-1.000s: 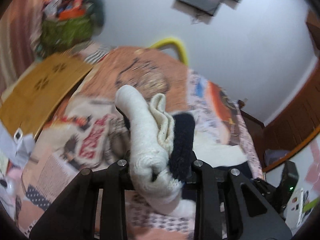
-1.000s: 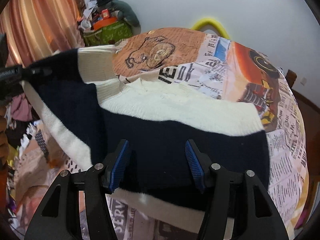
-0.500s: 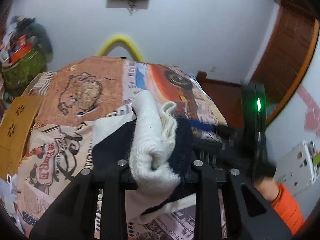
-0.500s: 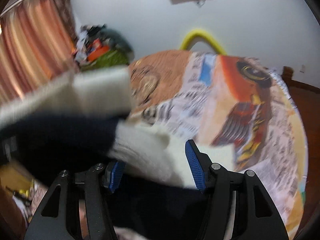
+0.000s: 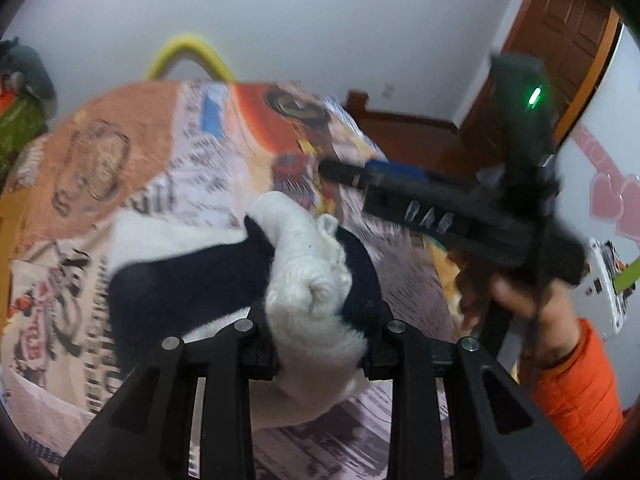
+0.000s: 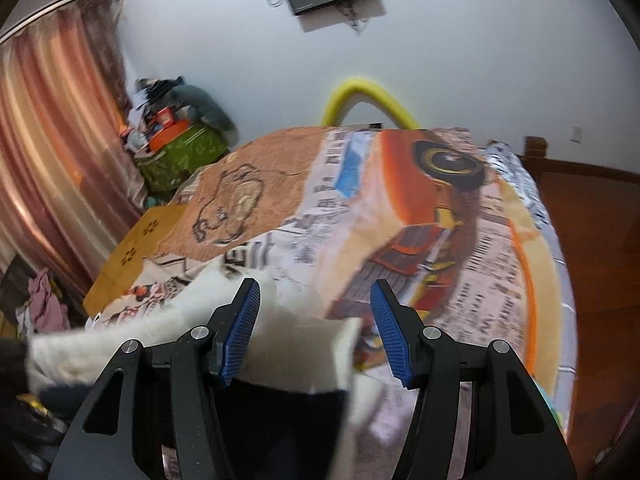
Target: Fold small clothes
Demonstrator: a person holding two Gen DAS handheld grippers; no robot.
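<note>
A small cream and navy knitted sweater (image 5: 224, 276) lies partly on the printed bedspread (image 5: 132, 168). My left gripper (image 5: 320, 320) is shut on a bunched cream and navy fold of it and holds it above the bed. My right gripper (image 6: 316, 332) is open, its blue pads apart, with nothing between them; the sweater (image 6: 296, 352) lies just below and behind the fingers. The right gripper also shows in the left wrist view (image 5: 400, 184), held by a hand in an orange sleeve, to the right of the sweater.
A yellow curved bed rail (image 6: 368, 100) stands at the bed's far end. A green box with clutter (image 6: 180, 152) and striped curtains (image 6: 48, 168) are at the left. A wooden board (image 6: 132, 252) leans at the bed's left edge. A wooden door (image 5: 560, 40) is at the right.
My left gripper has swung right across the bed with the sweater bunch in it. My right gripper has lifted off the sweater and now points over the bed.
</note>
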